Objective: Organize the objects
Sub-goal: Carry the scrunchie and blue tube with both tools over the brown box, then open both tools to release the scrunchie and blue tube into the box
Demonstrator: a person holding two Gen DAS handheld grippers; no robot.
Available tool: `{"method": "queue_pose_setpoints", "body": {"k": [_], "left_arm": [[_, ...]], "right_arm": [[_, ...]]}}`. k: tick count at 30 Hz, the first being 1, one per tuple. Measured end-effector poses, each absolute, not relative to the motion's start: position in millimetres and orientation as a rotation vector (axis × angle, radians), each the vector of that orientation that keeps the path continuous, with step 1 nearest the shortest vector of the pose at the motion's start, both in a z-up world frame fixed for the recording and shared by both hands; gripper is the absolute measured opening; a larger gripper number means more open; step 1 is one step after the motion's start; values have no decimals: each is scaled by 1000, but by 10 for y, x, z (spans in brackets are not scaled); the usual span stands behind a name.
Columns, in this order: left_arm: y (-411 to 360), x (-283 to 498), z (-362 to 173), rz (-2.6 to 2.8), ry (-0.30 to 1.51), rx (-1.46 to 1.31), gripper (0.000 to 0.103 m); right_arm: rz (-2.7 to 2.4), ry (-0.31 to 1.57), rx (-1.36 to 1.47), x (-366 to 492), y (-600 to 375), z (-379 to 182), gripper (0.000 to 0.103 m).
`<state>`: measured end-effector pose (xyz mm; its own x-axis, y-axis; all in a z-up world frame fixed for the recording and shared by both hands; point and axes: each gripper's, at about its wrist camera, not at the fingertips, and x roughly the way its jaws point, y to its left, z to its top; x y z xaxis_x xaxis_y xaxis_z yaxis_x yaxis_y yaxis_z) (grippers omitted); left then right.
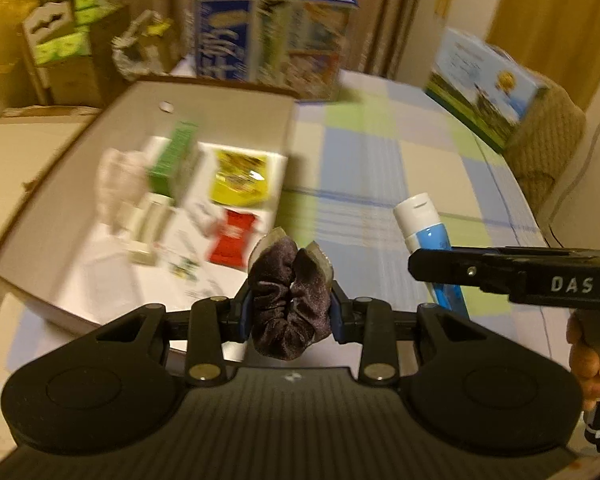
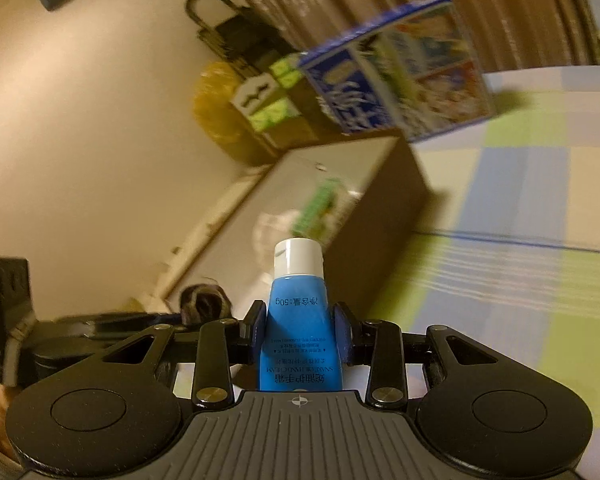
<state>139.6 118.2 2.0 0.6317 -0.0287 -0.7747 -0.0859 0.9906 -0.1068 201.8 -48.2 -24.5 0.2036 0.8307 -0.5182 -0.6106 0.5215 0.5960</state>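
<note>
Left gripper (image 1: 291, 258) clenched on a dark purple velvet scrunchie (image 1: 288, 304) — fabric bunched between the two pads and bulging toward the camera, held above the near edge of the table. Right gripper (image 2: 300, 316) grasps a blue hand-cream tube (image 2: 298, 320) around its middle, white cap (image 2: 299, 256) pointing far; print on the tube reads upside down in the right wrist view. In the left wrist view the tube sits at right, just beside the left gripper, above the checked tablecloth (image 1: 380, 152).

Open white cardboard box (image 1: 228, 120) lies on the left of the table. Inside it: green carton (image 1: 174, 158), yellow sachet (image 1: 240, 178), red packet (image 1: 232, 240), a whitish bundle (image 1: 120, 184) at its left — details blurred.

Far side: a blue printed box (image 1: 268, 36) standing upright; another picture box (image 1: 484, 84) at far right, tilted.
</note>
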Motion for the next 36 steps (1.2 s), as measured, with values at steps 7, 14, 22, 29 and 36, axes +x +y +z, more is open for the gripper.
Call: {"method": "queue_pose_setpoints", "body": {"k": [7, 14, 22, 29, 36], "left_arm": [[1813, 1432, 172, 129, 845, -140, 31], [2302, 1635, 163, 165, 840, -128, 31], [2646, 2098, -24, 147, 877, -101, 31], [2813, 2459, -250, 124, 926, -87, 31], [2901, 2660, -383, 90, 944, -79, 31]], "right_arm": [[1052, 899, 346, 2166, 187, -107, 33], [963, 891, 323, 2403, 727, -170, 33], [830, 916, 215, 2758, 1138, -439, 33], [737, 930, 52, 3011, 1403, -688, 33], [700, 908, -154, 3102, 1649, -800, 34]]}}
